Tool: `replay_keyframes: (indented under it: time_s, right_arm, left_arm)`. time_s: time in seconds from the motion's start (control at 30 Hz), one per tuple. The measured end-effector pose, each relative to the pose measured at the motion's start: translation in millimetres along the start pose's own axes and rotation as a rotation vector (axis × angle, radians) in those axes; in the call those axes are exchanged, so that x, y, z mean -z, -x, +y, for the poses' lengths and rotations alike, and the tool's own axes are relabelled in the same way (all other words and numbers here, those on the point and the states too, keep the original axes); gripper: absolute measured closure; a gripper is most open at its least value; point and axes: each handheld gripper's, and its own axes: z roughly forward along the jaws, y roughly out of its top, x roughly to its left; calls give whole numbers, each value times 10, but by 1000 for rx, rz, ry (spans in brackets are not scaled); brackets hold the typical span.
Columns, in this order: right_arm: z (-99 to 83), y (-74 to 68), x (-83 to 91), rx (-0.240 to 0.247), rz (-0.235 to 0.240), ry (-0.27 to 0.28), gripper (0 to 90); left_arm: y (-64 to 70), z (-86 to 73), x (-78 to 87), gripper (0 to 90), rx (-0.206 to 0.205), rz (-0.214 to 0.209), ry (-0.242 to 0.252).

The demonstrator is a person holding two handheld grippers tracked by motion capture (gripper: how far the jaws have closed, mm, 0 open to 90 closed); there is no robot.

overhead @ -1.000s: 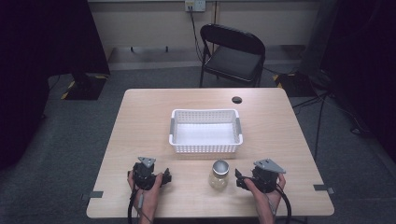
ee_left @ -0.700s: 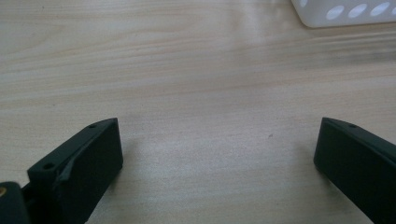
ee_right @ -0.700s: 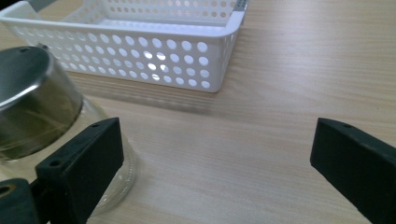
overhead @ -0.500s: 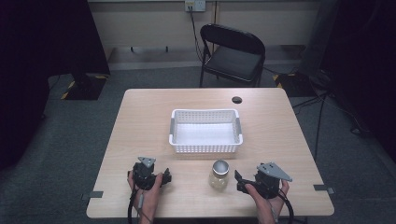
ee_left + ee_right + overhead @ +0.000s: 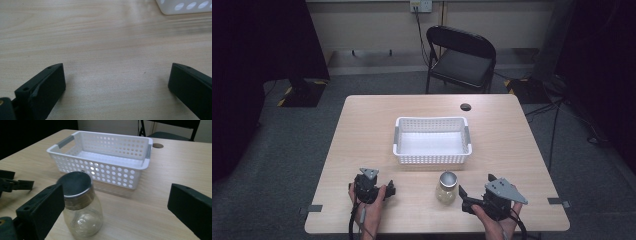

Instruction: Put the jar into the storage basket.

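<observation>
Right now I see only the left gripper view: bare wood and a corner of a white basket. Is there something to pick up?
Observer: Yes, a glass jar with a metal lid stands upright just in front of the basket.
Operator: Do the right tongs hold it?
Observer: No. The right tongs are open, close beside the jar.
Operator: Anything else there?
Observer: A small dark round thing lies beyond the basket.

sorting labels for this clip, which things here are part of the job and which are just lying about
Part of the job:
glass jar with metal lid, upright near the table's front edge
right gripper, open, beside the jar
left gripper, open, over bare table
white basket, empty, just behind the jar (likely)

Just lying about:
small dark disc on the table
black chair behind it
</observation>
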Motion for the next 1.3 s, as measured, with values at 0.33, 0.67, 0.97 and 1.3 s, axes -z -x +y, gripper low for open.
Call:
replay_keyframes:
  time_s: [0.33,0.67,0.97,1.3]
  right_arm:
    - [3,-218,-100,19,103,1,7]
    - [-52,-370,-372,31,148,-41,42]
    - [-155,-398,-599,52,130,-68,150]
    - [-222,-370,-678,67,109,-69,298]
  left_arm:
    - [-1,0,0,6,-1,0,-1]
    - [-1,0,0,5,-1,0,0]
    - [-1,0,0,4,-1,-1,0]
    - [0,0,0,4,0,-1,0]
